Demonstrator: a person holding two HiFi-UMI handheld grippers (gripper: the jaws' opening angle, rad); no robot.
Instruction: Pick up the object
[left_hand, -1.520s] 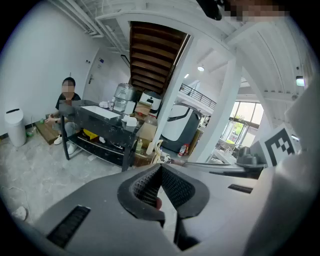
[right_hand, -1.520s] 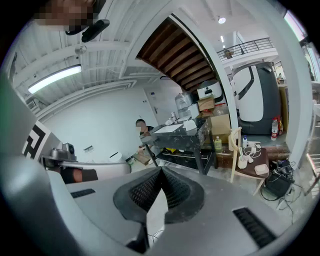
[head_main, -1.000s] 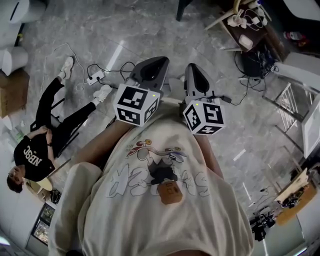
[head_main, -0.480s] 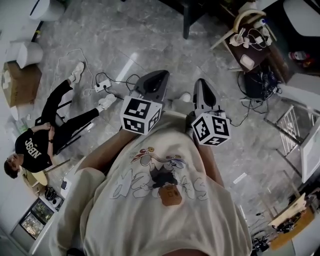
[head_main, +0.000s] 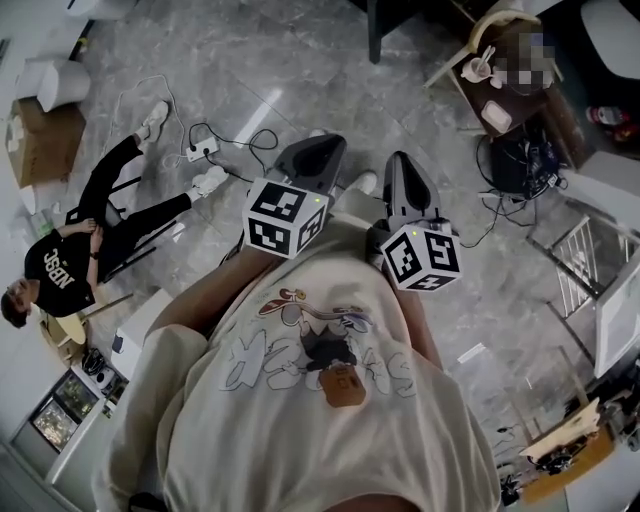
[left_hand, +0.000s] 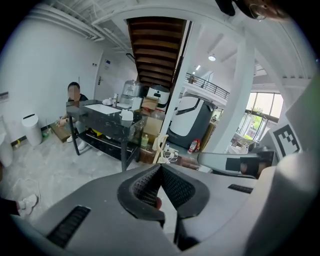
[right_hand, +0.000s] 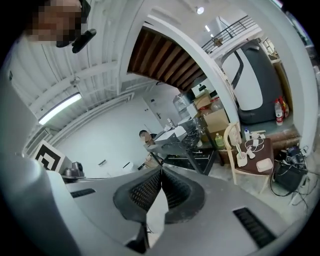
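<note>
Nearest the head camera is the wearer's cream T-shirt (head_main: 300, 420), cut off at the lower edge. Its cartoon print and large outlined lettering lie upside down and creased, so they cannot be read. A small brown tag (head_main: 343, 386) sits on the chest, its print too small to read. The forearms are largely hidden behind the left marker cube (head_main: 283, 217) and the right marker cube (head_main: 422, 257).

The left gripper (head_main: 322, 150) points away from the body, toward the top of the head view. The right gripper (head_main: 402, 168) is just beside it and roughly parallel. In the left gripper view the pads meet at their tips with nothing clamped; a small pinkish patch shows through the gap below the tips and cannot be identified. In the right gripper view the jaws are pressed together at the tips and hold nothing.

No view allows the object to be singled out, so its place, its heading and its long axis cannot be told.

On the grey marble floor (head_main: 300, 60) a power strip (head_main: 203, 150) lies with its cable. A seated person (head_main: 65, 275) is at the left, in a black shirt whose white letters appear to read "NBSC". A cardboard box (head_main: 40, 140) stands beyond.

Farther off is a dark table (left_hand: 85, 112), laden with items too small to name. There is also a pale chair (right_hand: 229, 137) carrying a cup and white items, and the brown slatted underside of a stair (left_hand: 157, 50).
</note>
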